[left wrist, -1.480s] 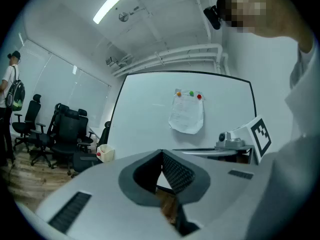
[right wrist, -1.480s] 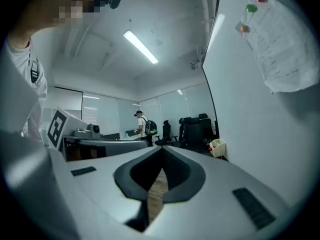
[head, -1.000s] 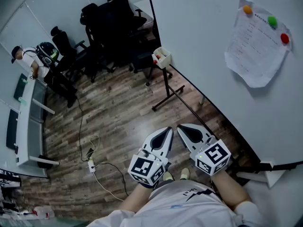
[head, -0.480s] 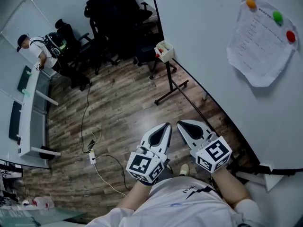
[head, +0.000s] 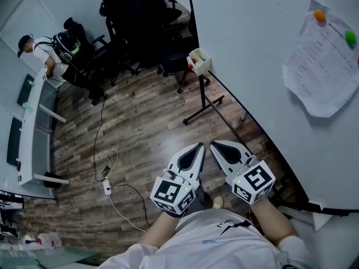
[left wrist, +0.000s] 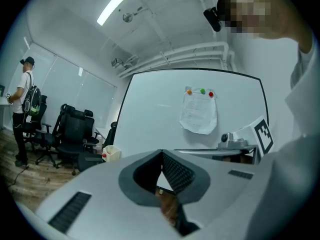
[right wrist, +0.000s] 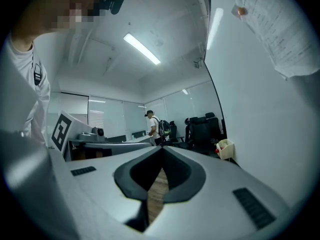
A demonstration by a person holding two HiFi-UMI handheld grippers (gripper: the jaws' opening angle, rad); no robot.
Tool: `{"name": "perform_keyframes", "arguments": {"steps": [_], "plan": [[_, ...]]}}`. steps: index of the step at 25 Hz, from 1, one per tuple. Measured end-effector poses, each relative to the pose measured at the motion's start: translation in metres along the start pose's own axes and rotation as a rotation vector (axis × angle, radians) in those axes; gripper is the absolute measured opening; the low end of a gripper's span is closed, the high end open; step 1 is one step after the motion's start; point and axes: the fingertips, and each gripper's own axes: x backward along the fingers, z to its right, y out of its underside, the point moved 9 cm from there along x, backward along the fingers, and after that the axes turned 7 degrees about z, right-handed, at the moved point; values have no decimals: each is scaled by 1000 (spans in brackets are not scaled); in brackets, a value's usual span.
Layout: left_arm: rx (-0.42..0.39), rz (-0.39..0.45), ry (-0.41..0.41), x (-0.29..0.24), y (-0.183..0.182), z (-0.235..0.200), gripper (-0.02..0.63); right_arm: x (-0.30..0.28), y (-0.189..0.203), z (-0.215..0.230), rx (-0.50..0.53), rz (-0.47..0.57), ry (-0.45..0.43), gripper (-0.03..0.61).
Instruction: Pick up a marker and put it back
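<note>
Two grippers: left (head: 199, 147) and right (head: 213, 144). One whiteboard (head: 263, 49) carries one paper sheet (head: 325, 66), pinned by three magnets: orange (left wrist: 189, 91), green (left wrist: 202, 90) and red (left wrist: 210, 94). One marker box (head: 200, 59) sits at the board's edge; the markers (head: 192, 66) in it are too small to count. At least three black chairs (head: 134, 15) stand together. One person (head: 45, 58) with one backpack (head: 66, 42) is beside one long desk (head: 33, 128). One power strip (head: 105, 188) lies on the floor (head: 140, 128).
</note>
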Motion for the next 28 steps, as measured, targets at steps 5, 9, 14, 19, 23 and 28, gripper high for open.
{"name": "perform_keyframes", "arguments": {"steps": [5,9,14,19,23,28], "plan": [[-15,0,25,-25,-7,-48,11,-49,-3,16,20,0,21,12],[-19,-3,49,-47,-14,-96,11,-98,-4,30,27,0,54,12],[-18,-6,82,-72,-21,-153,11,-152,-3,46,35,-1,100,12],[-8,-16,97,-91,-23,-191,11,-188,-1,61,36,-12,129,12],[5,-23,104,-106,-21,-209,11,-207,2,76,33,-23,142,12],[20,-40,108,-129,-16,-227,11,-227,7,100,19,-37,147,12]]}}
